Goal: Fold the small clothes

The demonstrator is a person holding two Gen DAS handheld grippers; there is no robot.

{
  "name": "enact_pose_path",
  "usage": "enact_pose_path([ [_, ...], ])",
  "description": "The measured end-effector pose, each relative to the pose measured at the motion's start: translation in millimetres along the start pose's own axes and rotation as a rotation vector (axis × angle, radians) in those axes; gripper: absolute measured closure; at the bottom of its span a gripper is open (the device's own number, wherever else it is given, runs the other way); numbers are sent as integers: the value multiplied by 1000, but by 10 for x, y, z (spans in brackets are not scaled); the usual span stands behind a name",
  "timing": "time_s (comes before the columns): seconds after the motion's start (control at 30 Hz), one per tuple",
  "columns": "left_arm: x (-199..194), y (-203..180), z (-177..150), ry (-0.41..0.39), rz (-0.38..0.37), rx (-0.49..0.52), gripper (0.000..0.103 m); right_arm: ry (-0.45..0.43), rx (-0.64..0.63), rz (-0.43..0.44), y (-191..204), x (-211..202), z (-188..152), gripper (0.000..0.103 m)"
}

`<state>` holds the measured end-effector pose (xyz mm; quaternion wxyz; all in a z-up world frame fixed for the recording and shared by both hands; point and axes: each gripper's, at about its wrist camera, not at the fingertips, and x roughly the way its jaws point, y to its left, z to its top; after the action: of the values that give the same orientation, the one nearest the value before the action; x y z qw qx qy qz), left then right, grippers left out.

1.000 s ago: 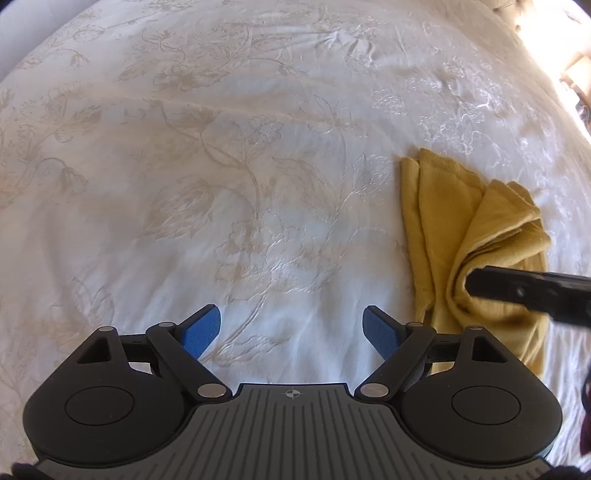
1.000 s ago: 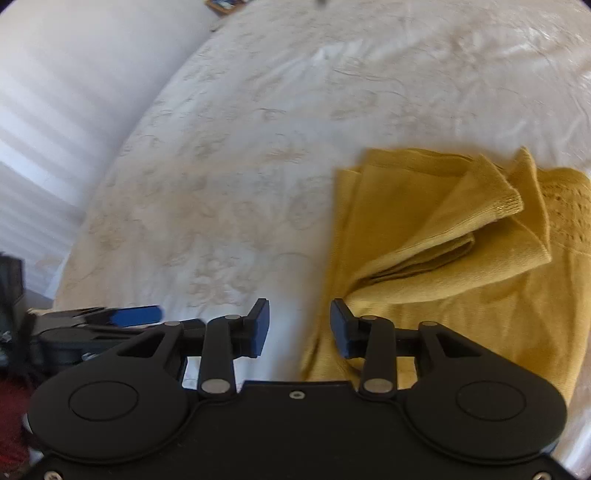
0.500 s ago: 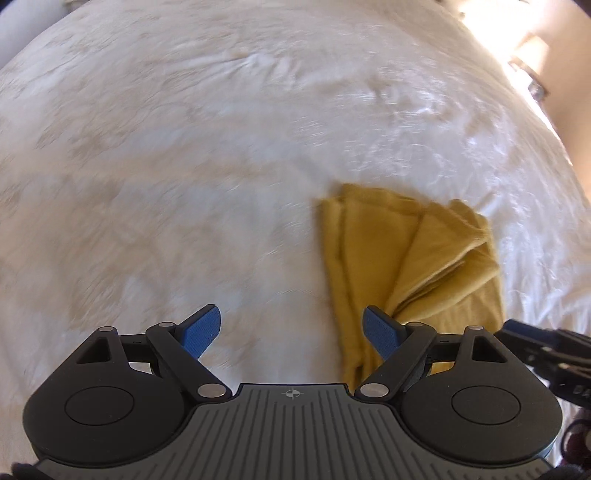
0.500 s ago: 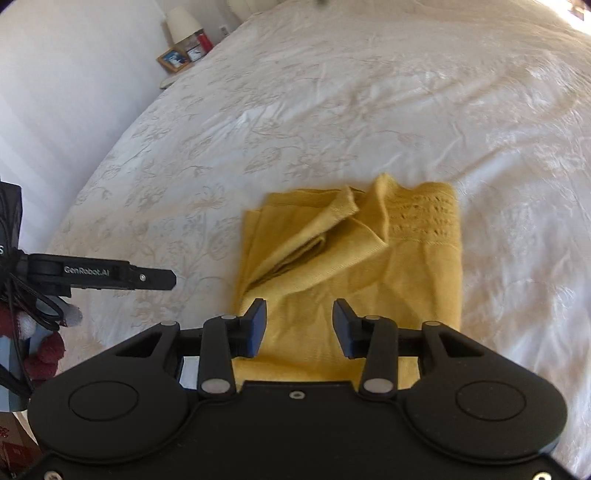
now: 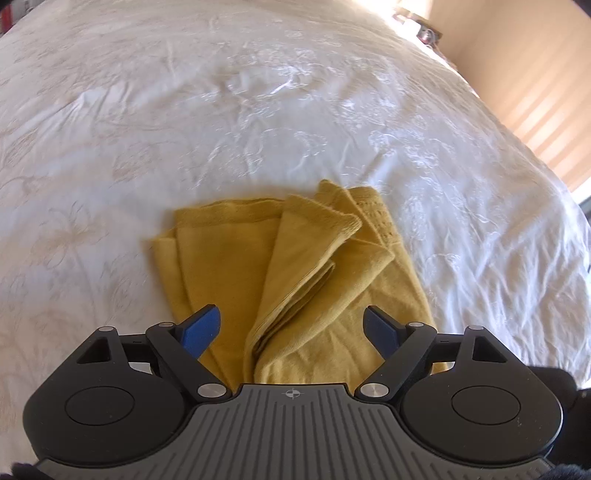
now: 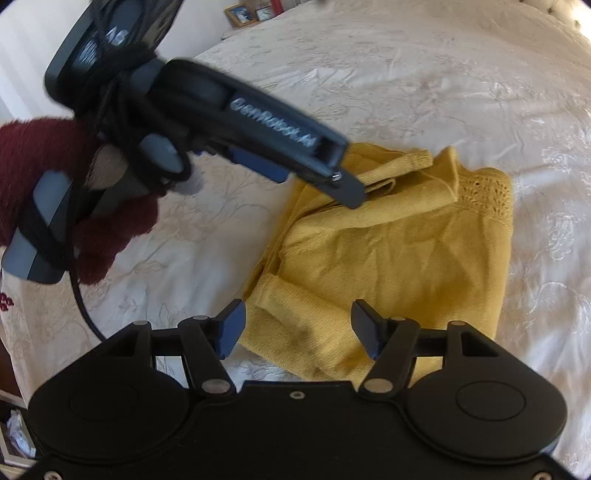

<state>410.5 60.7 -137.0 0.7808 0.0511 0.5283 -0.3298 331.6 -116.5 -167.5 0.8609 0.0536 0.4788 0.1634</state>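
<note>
A mustard-yellow knit garment (image 5: 295, 266) lies partly folded on the white embroidered bedspread (image 5: 258, 110), with a loose flap on top. It also shows in the right wrist view (image 6: 399, 243). My left gripper (image 5: 291, 328) is open and empty, hovering over the garment's near edge. Seen from the right wrist view, the left gripper (image 6: 314, 173) reaches over the garment's far left corner. My right gripper (image 6: 299, 328) is open and empty, above the garment's near edge with a folded sleeve (image 6: 295, 314) between its fingers.
The bedspread (image 6: 406, 74) spreads wide around the garment. Picture frames (image 6: 243, 13) stand on a bedside surface at the far left. A hand in a dark red glove (image 6: 37, 147) holds the left gripper. A sunlit wall (image 5: 535, 92) lies to the right.
Both grippers have moved in over the garment. The left gripper swung right, from bare bedspread to above the garment. The right gripper's jaws have opened wider.
</note>
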Motion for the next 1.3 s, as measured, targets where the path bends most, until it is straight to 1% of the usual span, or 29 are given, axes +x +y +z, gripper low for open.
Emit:
enact_pose_path([
  [0.1,126,-93,51,30,12,70,18,18,-34,0,73,96,-37,35],
  [0.2,278,-169,94,55,37,132,18,22,-38,-3,94,138,-69,35],
  [0.27,369,-169,126,54,80,155,19,20,-34,-11,82,133,-77,35],
  [0.3,410,-118,150,47,109,134,19,18,-33,-17,73,116,-81,35],
  [0.33,441,-40,177,46,130,91,19,17,-35,-21,76,111,-84,35],
  [0.37,468,74,207,52,146,20,19,15,-38,-26,73,104,-83,35],
  [0.4,485,219,232,59,156,-75,19,12,-43,-31,69,98,-81,35],
  [0.47,473,446,244,55,130,-227,19,6,-47,-36,67,89,-72,35],
  [0.5,449,533,238,50,109,-276,19,2,-47,-38,68,80,-66,35],
  [0.53,423,580,231,44,98,-295,19,-3,-48,-37,74,71,-65,35],
  [0.67,351,630,190,43,25,-262,19,-9,-84,-28,101,118,-22,35],
  [0.77,346,623,171,50,-52,-249,19,2,-165,-20,150,161,-41,35],
  [0.83,368,595,166,58,-88,-245,19,5,-226,-14,197,145,-47,36],
  [0.87,382,587,163,63,-93,-240,18,6,-258,-15,222,139,-58,36],
  [0.93,438,560,157,81,-81,-231,18,16,-311,-27,262,156,-70,36],
  [1.0,459,551,151,88,-78,-224,18,25,-367,-54,317,204,-81,38],
  [1.07,466,554,154,92,-73,-230,18,30,-417,-90,364,252,-77,44],
  [1.17,432,580,141,95,-74,-244,18,50,-491,-152,445,366,-78,48],
  [1.2,411,594,128,97,-71,-250,18,61,-517,-160,469,396,-87,55],
  [1.23,378,616,111,100,-69,-257,18,62,-514,-149,470,393,-81,91],
  [1.27,346,636,96,100,-70,-265,18,49,-467,-132,439,347,-53,93],
  [1.3,304,659,75,98,-73,-277,18,28,-394,-109,378,271,-11,93],
])
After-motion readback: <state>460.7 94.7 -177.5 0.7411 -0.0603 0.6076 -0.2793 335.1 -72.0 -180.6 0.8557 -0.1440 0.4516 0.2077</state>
